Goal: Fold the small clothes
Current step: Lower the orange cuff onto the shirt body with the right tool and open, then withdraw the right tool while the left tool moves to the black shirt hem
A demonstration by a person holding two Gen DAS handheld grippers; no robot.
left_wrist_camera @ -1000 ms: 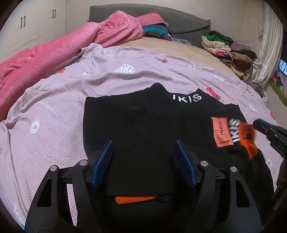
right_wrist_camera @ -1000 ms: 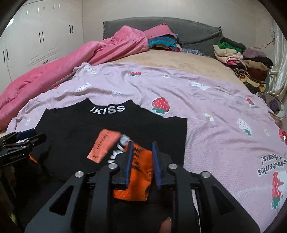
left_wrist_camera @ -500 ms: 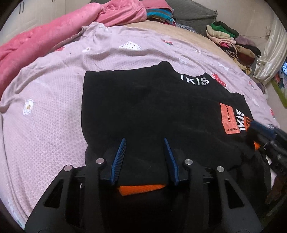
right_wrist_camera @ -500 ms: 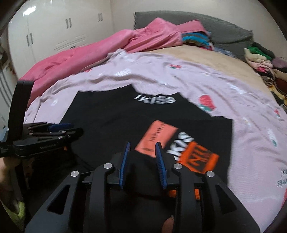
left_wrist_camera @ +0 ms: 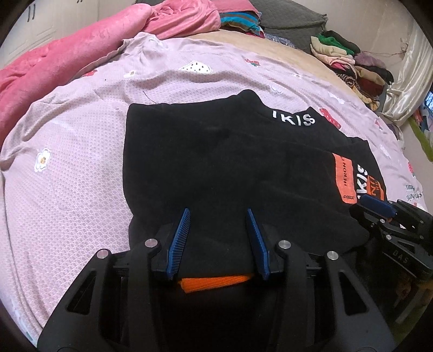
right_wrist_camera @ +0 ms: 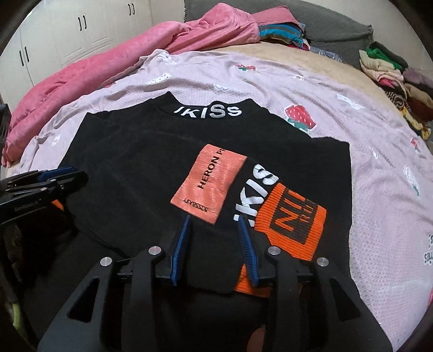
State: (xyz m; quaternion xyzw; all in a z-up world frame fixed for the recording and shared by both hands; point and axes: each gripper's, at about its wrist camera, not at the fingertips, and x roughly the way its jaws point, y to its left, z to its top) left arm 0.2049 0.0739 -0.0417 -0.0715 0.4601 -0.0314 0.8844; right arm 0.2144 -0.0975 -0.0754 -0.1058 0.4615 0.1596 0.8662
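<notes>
A black sweater (left_wrist_camera: 216, 162) with a white "IKISS" collar and orange patches lies flat on the lilac bedsheet (left_wrist_camera: 67, 162); its sleeve with an orange cuff (right_wrist_camera: 292, 224) is folded across the front. It also shows in the right wrist view (right_wrist_camera: 135, 162). My left gripper (left_wrist_camera: 217, 214) is open over the sweater's near hem, where an orange rib edge (left_wrist_camera: 213, 283) shows between the fingers. My right gripper (right_wrist_camera: 213, 220) is open over the hem beside the orange patch (right_wrist_camera: 208, 184). Neither holds cloth.
A pink blanket (left_wrist_camera: 67, 54) lies along the left of the bed. Stacks of folded clothes (left_wrist_camera: 346, 59) sit at the far right, more clothes and a grey pillow (right_wrist_camera: 324, 24) at the head. White wardrobe doors (right_wrist_camera: 67, 32) stand left.
My right gripper let go of the orange cuff, which now lies on the sweater front, and opened at the hem. My left gripper narrowed somewhat and moved in over the hem.
</notes>
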